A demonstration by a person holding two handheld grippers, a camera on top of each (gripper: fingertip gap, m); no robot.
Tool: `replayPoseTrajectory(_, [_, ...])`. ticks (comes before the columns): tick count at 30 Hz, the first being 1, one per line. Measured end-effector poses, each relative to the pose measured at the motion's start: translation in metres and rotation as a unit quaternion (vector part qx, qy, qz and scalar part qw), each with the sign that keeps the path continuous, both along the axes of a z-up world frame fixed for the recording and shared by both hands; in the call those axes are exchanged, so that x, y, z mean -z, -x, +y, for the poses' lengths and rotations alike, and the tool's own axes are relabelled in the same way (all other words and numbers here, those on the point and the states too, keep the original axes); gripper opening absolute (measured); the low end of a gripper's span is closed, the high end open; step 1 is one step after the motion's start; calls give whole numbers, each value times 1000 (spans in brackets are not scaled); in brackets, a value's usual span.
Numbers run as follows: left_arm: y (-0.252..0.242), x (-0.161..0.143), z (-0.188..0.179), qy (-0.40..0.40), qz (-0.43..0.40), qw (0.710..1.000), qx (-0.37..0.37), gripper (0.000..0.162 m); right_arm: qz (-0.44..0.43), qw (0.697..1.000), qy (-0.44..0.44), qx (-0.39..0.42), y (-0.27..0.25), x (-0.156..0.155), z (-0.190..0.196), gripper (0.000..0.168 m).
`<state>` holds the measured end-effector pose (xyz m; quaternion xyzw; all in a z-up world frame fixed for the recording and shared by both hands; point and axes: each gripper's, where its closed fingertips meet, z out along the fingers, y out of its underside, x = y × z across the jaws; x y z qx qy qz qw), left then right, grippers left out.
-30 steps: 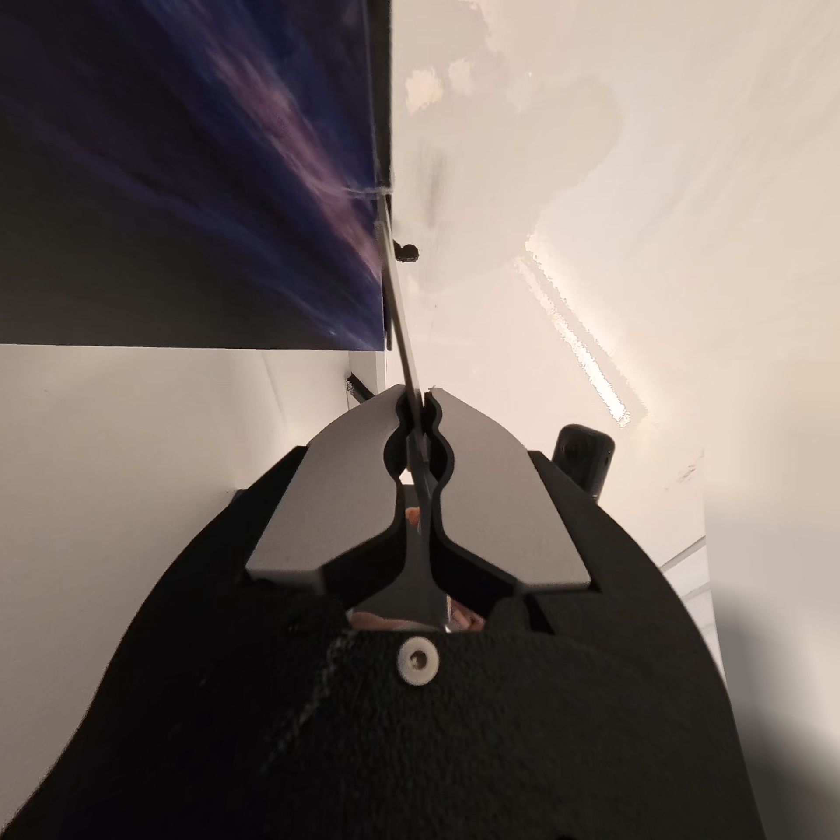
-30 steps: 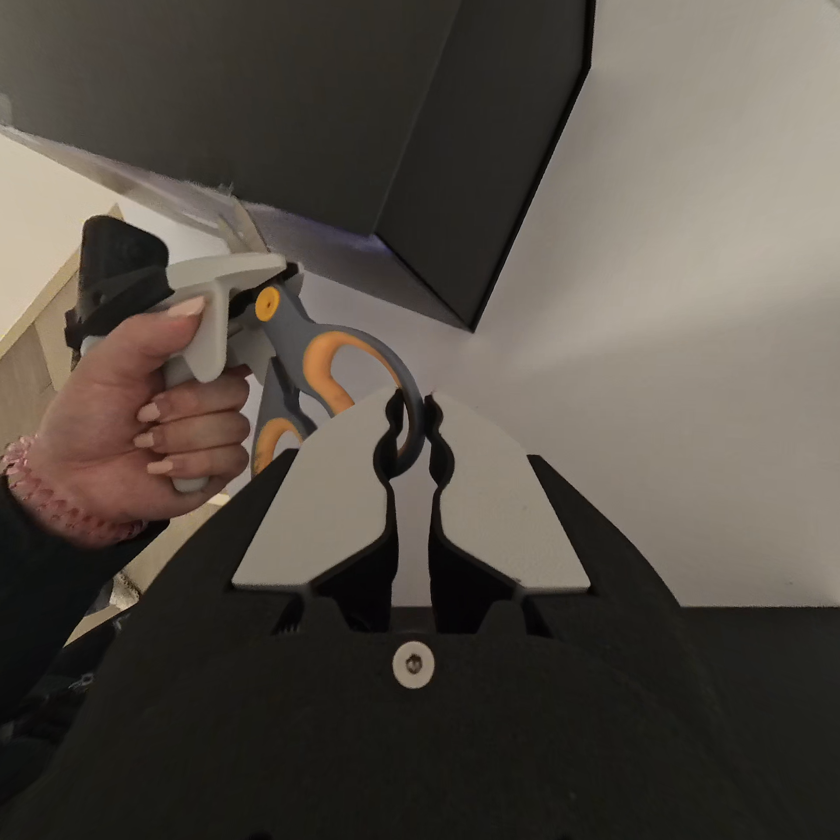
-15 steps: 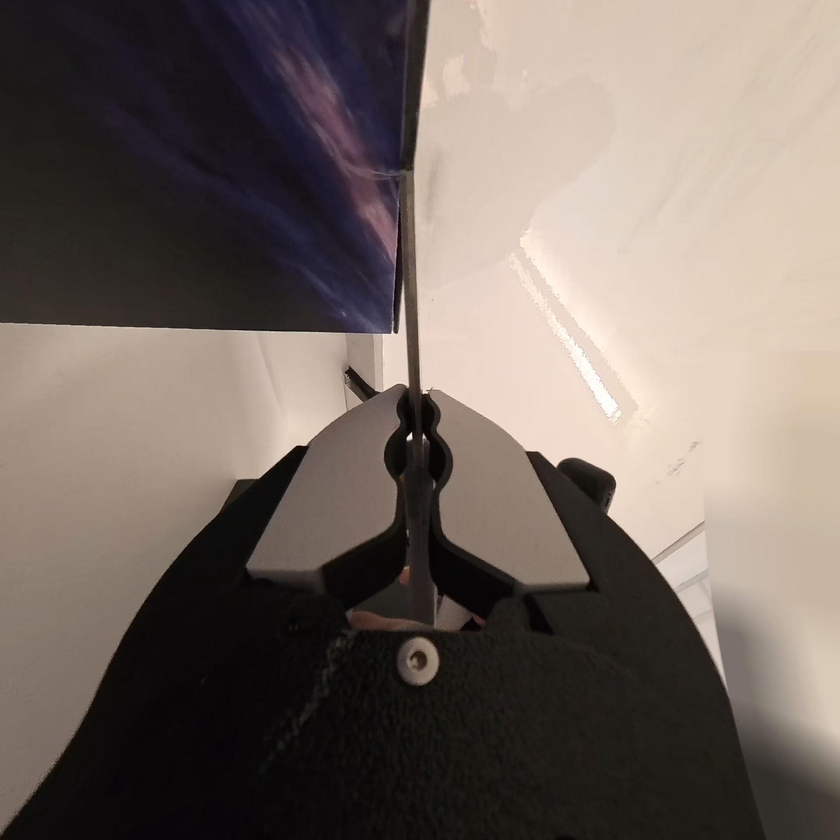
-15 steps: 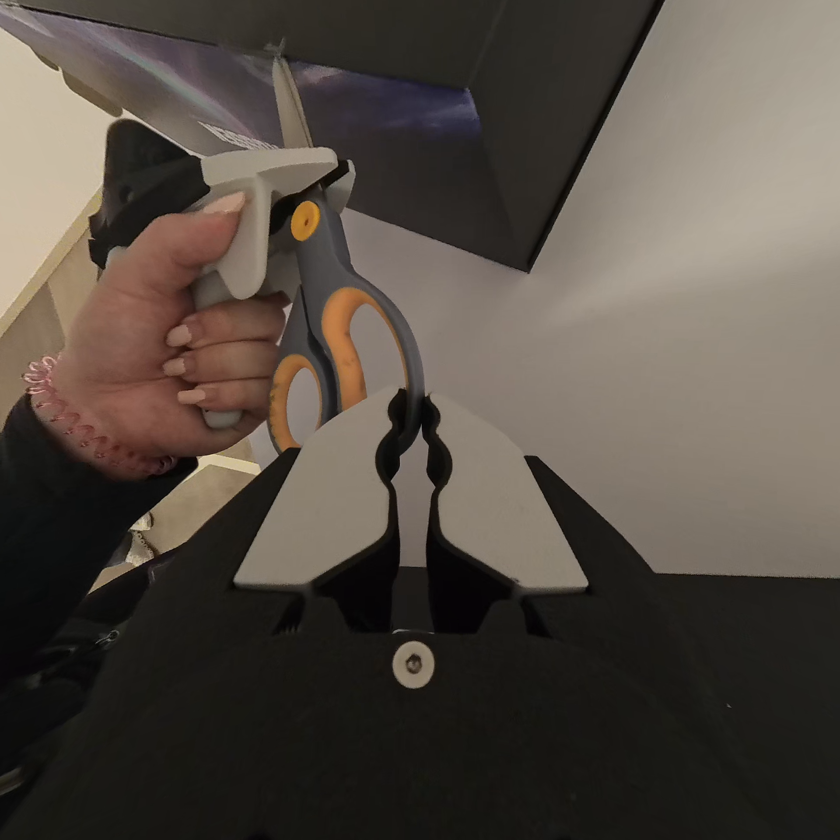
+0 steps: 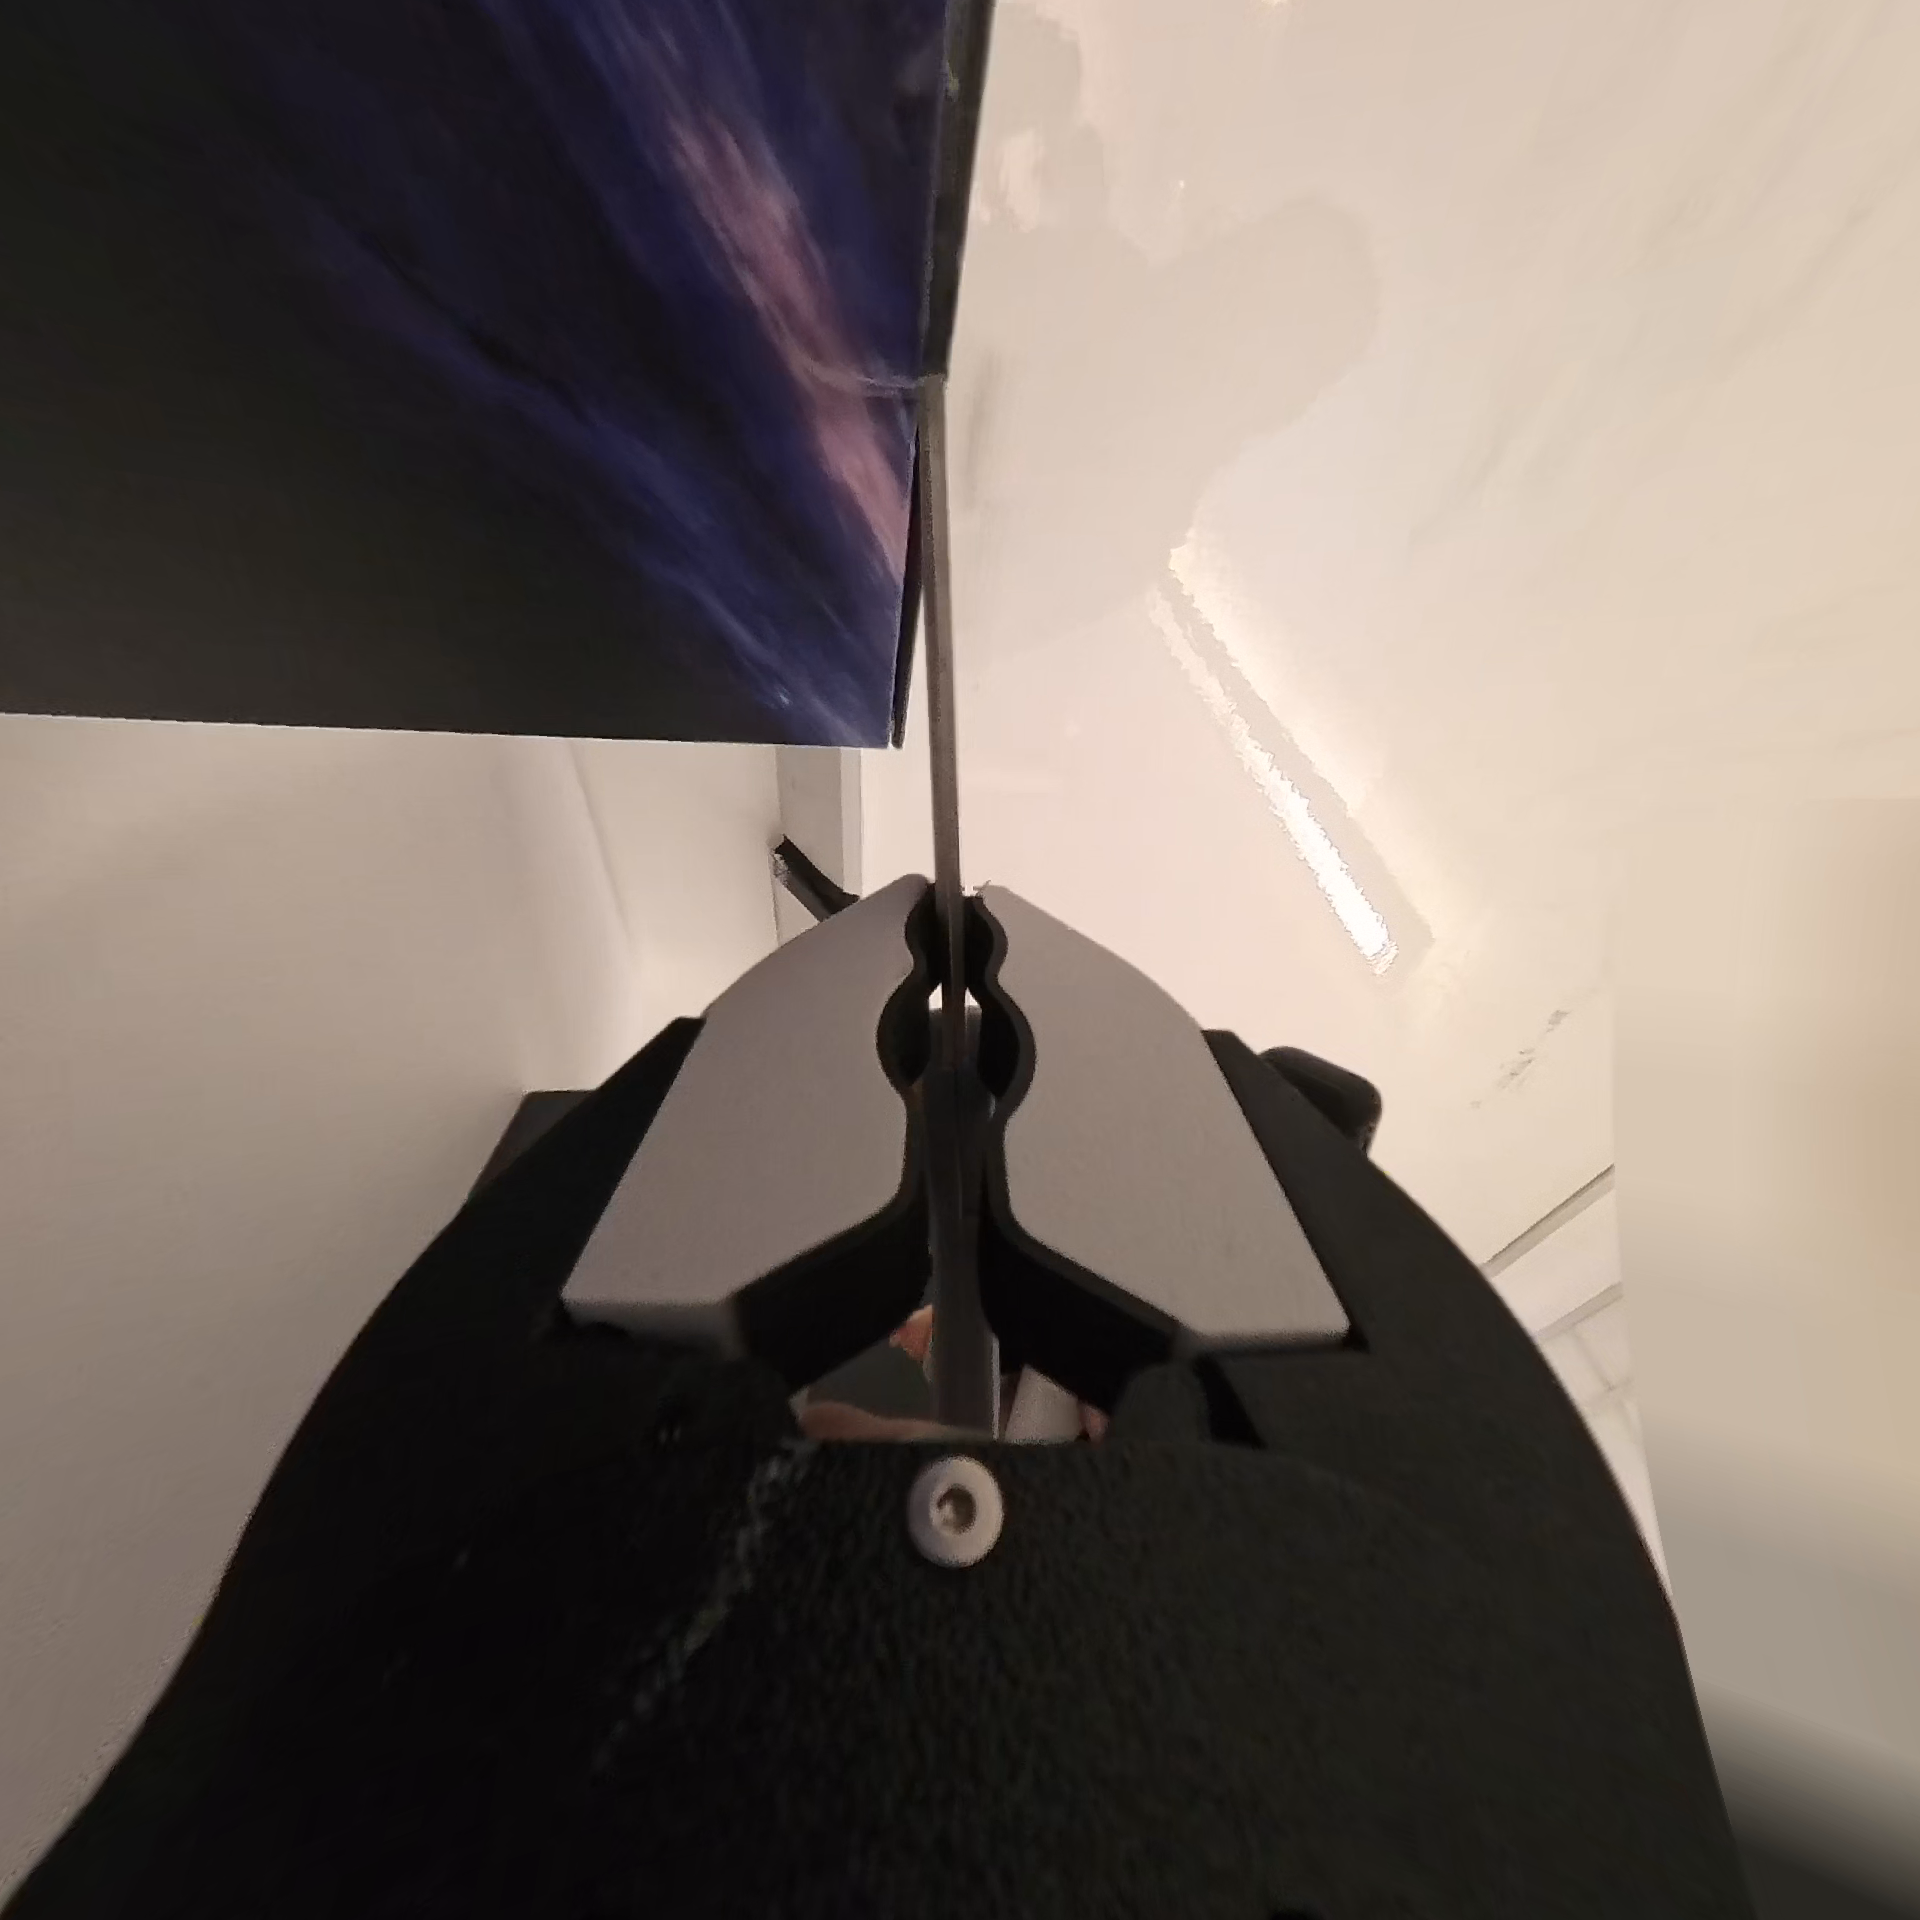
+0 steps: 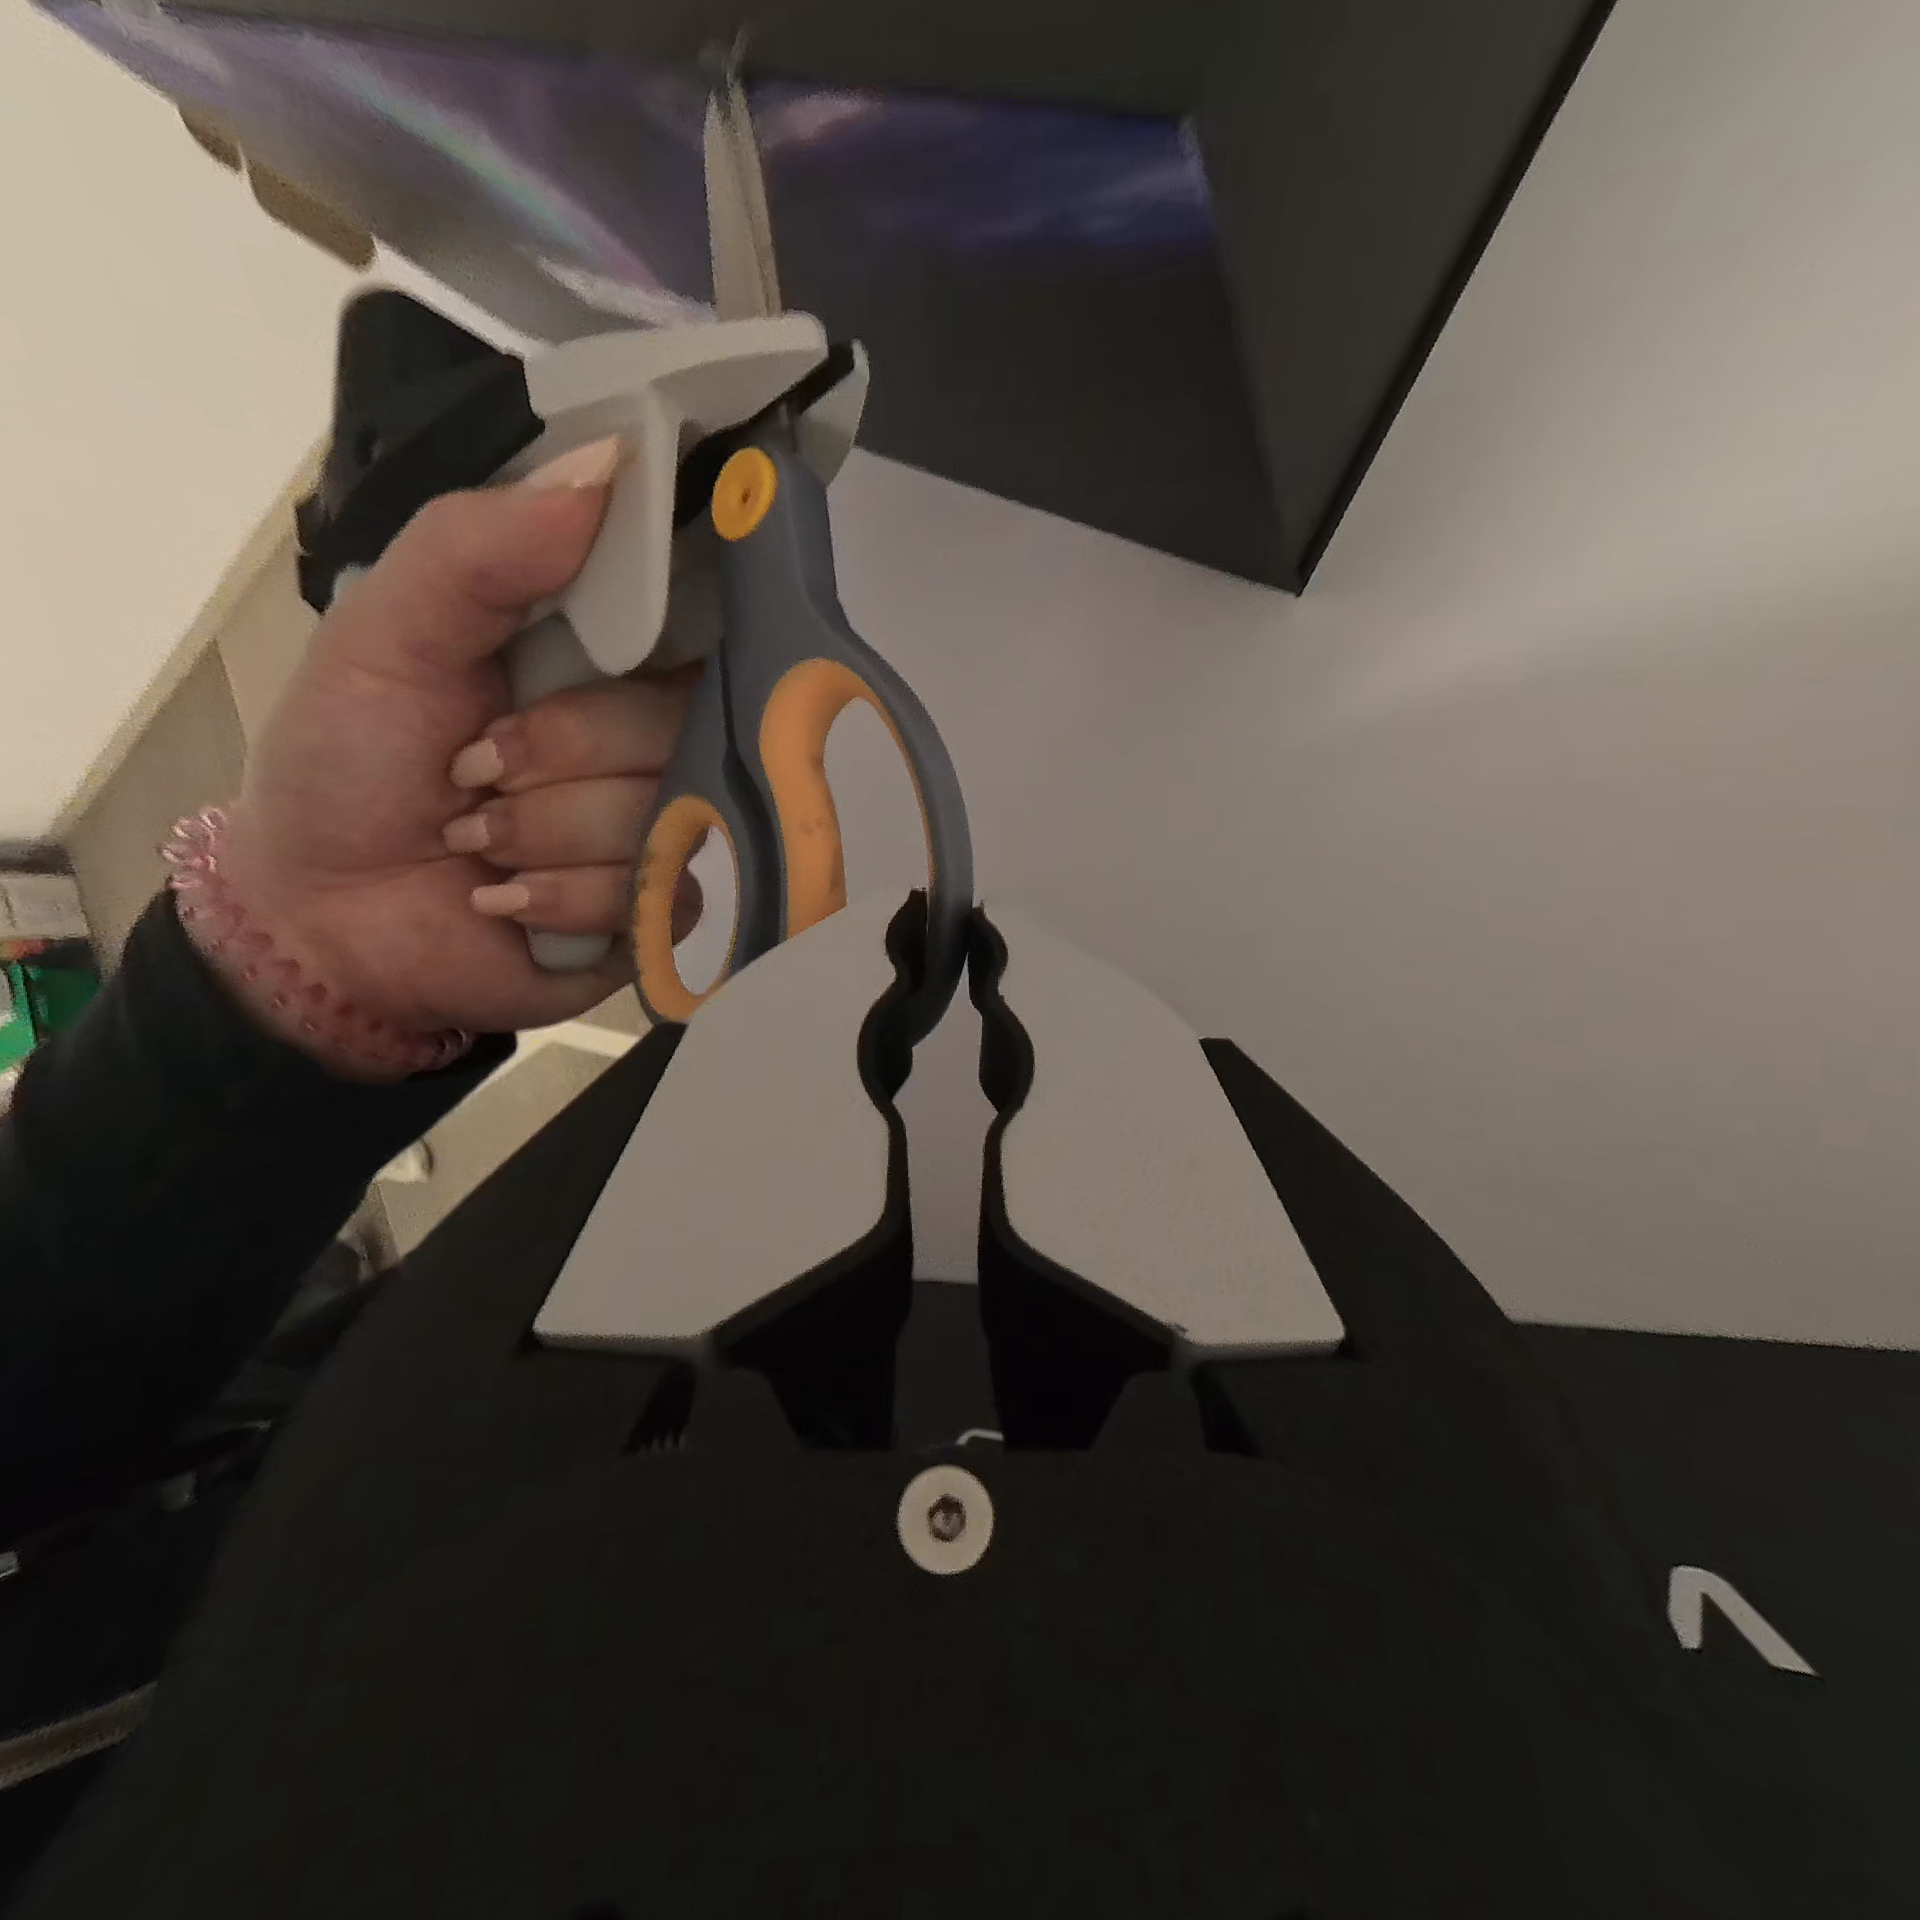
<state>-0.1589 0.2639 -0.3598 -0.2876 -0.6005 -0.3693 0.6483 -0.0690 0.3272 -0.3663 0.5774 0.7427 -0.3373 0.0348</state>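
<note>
Grey and orange scissors (image 6: pixel 800 665) stand upright, blades together, tips at the lower edge of a dark box with a blue-purple print (image 6: pixel 1143 260). My right gripper (image 6: pixel 945 914) is shut on the outer grey handle loop. My left gripper (image 6: pixel 831 395), held by a person's hand (image 6: pixel 416 727), is shut on the scissors just above the orange pivot. In the left wrist view the left gripper (image 5: pixel 948 904) clamps the thin blade (image 5: pixel 935 644), which runs straight up along the box's (image 5: pixel 468 364) corner edge.
A pale wall (image 6: pixel 1455 831) lies behind the box. A glossy white surface (image 5: pixel 1455 520) fills the right of the left wrist view. A black surface (image 6: pixel 1714 1403) lies at lower right. Light wooden furniture (image 6: pixel 177 748) and a green item (image 6: pixel 31 997) are at the left.
The scissors swung from tilted to upright and rose toward the box. The two handle loops came closer together and the blades closed. Both grippers kept their hold.
</note>
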Motion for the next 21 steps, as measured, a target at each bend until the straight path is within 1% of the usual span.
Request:
replayPoseTrajectory(3, [1,0,1,2,1,1000,0,2,-9,1000,16,-5,2,-1,1,7])
replayPoseTrajectory(7, [2,0,3,-9,-1,1000,0,1,13,999,-39,-10,11,5,6,7])
replayPoseTrajectory(8, [1,0,3,-11,3,1000,5,1,11,999,-38,-12,12,5,4,7])
replayPoseTrajectory(13, [-5,-2,-3,-28,9,999,27,1,-16,999,13,-36,-1,1,-17,7])
replayPoseTrajectory(16, [-8,0,-8,-20,13,999,36,1,-23,999,-4,-48,-11,5,-29,8])
replayPoseTrajectory(18, [-9,0,-8,-10,15,999,41,1,-18,999,-12,-37,-12,7,-31,8])
replayPoseTrajectory(21, [-9,-4,-8,-33,6,999,39,2,-14,999,41,-13,-11,-2,-34,8])
